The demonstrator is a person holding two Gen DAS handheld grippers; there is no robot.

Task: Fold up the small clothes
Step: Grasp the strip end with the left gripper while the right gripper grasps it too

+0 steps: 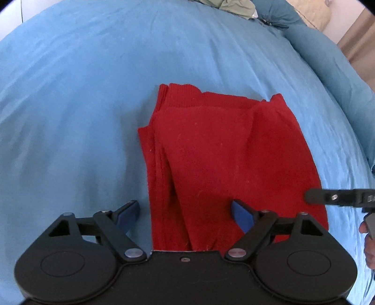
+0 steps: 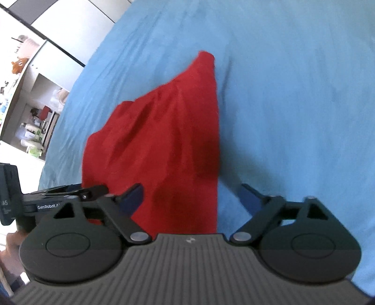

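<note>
Red knitted garment [image 1: 225,150] lies partly folded on the light-blue bed sheet [image 1: 82,105], just ahead of both my grippers. Ribbed hem band at the far edge, 1 flap turned over along the left side, several soft ridges running lengthwise.

Left gripper [image 1: 185,213]: jaws wide, holding nothing, straddling the near edge of the knit. Right gripper [image 2: 191,199]: jaws wide too, empty, near the garment's right-hand border; 1 jaw over red, the other over sheet.

Risks, as I judge them:
- Knit is thick and limp; a shallow pinch may catch only the top layer, so the fold would peel apart when lifted
- Sheet is smooth and loose; a low pinch could grab sheet with the knit and drag both
- Uneven lift between my 2 grippers would skew the fold, since the left-side flap already sits crooked

Materials: fuzzy, matte wool-like surface with lint specks; sheet lightly creased. Crumpled pale-green cloth [image 1: 234,7] lies far off near the pillows
</note>
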